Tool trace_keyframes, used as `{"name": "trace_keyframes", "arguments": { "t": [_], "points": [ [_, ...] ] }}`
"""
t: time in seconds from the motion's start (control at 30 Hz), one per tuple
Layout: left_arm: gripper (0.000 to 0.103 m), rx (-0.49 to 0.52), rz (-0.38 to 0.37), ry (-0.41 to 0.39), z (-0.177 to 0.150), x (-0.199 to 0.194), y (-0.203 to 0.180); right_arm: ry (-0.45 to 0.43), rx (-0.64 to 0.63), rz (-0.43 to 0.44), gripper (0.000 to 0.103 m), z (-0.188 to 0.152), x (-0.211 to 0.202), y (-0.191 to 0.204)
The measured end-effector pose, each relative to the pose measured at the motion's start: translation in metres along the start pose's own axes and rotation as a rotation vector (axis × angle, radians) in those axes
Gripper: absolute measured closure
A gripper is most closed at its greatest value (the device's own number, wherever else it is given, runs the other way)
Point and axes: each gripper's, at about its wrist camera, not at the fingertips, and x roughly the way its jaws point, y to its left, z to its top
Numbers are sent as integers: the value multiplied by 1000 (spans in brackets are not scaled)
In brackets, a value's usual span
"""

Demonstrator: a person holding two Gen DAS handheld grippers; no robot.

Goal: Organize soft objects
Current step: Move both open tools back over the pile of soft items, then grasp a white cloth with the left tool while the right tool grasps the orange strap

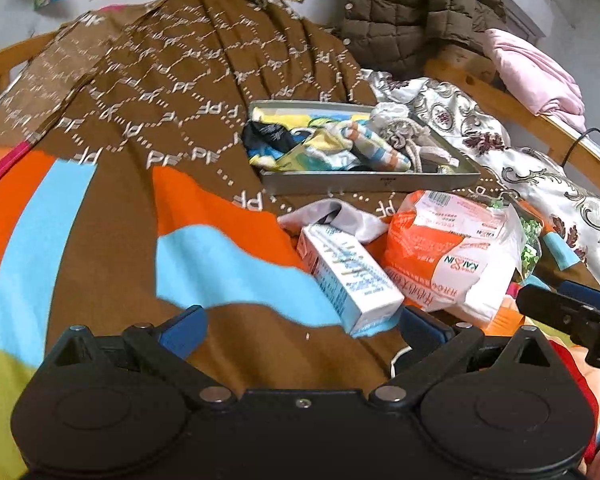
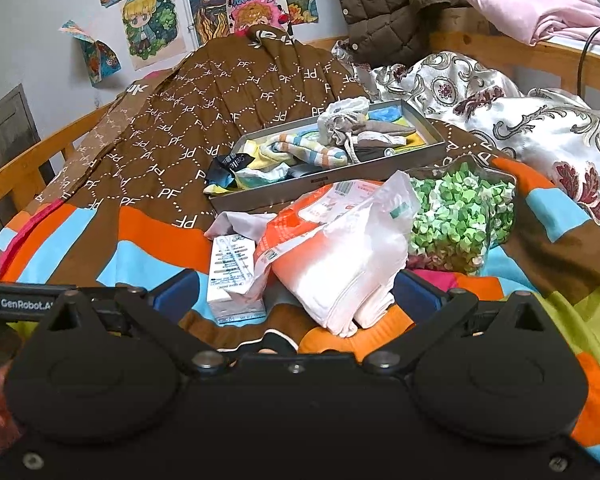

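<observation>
Your left tool [image 1: 302,330] stood wide over the near part of the bed, holding nothing, and your right tool [image 2: 296,292] was just as wide and empty, low over the nearest clutter. Just ahead of the right one lay the orange-and-white plastic pack [image 2: 340,256], a soft, light bundle of what looked like folded white cloth or pads; I judged it would crumple and its film would slip, so a hold across the thick folded end nearest you seemed safer than pinching the loose torn flap. Touching its left side lay the small carton [image 2: 234,276], stiff and light, easy to knock aside. A pale grey cloth [image 2: 240,222] was tucked partly under both, limp enough to drag its neighbours if pulled. To the right sat the clear bag of green paper stars [image 2: 460,220], which looked slippery and squashy. Beyond these stood the shallow grey tray [image 2: 340,184], already crowded with socks [image 2: 300,152] and a knitted pouch [image 2: 344,120], one dark sock hanging over its left end. The striped blanket [image 1: 100,240] toward the bed's left side offered the open room; the right side was hemmed by the patterned pillow [image 2: 540,128] and the wooden bed rail [image 2: 500,52], with the rail also running along the left edge.
</observation>
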Motion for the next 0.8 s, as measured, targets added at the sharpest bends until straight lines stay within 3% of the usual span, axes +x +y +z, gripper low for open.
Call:
{"name": "trace_keyframes", "arguments": {
  "t": [0.1, 0.3, 0.5, 0.63, 0.8],
  "points": [
    [1, 7, -3, -20, 2, 6, 2, 4, -7, -11, 1, 1, 7, 2],
    [1, -61, -32, 18, 10, 24, 9, 11, 8, -16, 1, 3, 15, -1],
    [1, -4, -27, -70, 26, 46, 8, -59, 27, -19, 1, 10, 23, -12],
    [1, -27, -53, -99, 38, 61, 10, -138, 26, -23, 1, 23, 34, -22],
    [1, -21, -97, -89, 47, 81, 11, -120, 64, -71, 1, 31, 47, -35]
  ]
}}
